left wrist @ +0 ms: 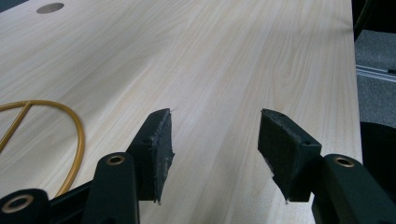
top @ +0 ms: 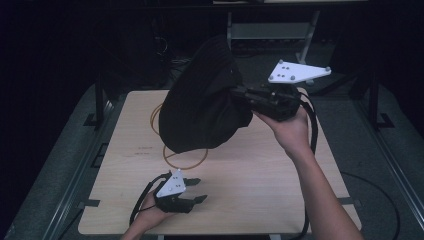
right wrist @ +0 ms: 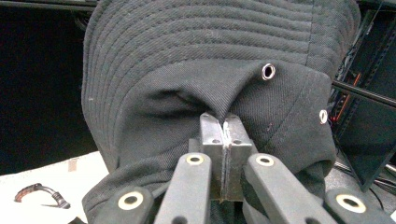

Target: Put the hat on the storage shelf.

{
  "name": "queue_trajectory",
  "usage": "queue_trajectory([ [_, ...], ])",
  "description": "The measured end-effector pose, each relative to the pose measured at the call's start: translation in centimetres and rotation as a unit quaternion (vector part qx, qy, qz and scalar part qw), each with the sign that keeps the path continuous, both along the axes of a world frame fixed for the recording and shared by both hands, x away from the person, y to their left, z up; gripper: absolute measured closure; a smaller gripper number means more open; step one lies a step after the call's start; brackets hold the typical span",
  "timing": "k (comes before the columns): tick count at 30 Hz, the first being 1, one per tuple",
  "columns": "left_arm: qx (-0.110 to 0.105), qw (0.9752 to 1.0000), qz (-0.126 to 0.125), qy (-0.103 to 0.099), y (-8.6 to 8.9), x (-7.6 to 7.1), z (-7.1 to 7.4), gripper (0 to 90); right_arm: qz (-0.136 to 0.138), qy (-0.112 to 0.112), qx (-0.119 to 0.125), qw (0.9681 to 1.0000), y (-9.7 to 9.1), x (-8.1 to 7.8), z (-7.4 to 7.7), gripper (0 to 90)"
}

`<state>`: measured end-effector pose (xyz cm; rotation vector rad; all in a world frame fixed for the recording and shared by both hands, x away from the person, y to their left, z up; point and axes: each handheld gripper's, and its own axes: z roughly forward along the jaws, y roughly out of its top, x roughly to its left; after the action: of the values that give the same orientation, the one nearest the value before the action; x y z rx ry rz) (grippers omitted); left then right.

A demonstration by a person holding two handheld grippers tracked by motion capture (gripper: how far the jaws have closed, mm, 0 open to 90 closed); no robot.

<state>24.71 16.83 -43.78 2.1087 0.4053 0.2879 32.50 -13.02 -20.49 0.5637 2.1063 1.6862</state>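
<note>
A black bucket hat (top: pixel 205 100) hangs in the air above the far half of the wooden table (top: pixel 260 175). My right gripper (top: pixel 239 93) is shut on a pinch of the hat's crown cloth (right wrist: pixel 219 105), and the stitched brim (right wrist: pixel 201 28) stands up behind it. My left gripper (top: pixel 200 190) rests low near the table's front edge, open, with nothing between its two pads (left wrist: pixel 161 149). A yellow-orange wire hoop (top: pixel 186 160) lies on the table under the hat, and its curve (left wrist: pixel 77 135) passes left of my left gripper's jaws.
Dark floor and metal frame legs (top: pixel 305 35) surround the table. A round hole (left wrist: pixel 50 7) sits in the tabletop far ahead of the left gripper. Black cables (top: pixel 314 125) trail from the right gripper down past the table's right side.
</note>
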Motion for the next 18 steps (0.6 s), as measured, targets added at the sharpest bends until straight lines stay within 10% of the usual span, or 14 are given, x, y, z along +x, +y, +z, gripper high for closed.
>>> queue_trajectory([
  [18, 0.001, 1.0, -0.002, -0.001, -0.1, 0.0, 0.0, 44.2, 0.002, 0.011, -0.025, 0.9996, 3.7, 3.1, 2.3, 89.7],
])
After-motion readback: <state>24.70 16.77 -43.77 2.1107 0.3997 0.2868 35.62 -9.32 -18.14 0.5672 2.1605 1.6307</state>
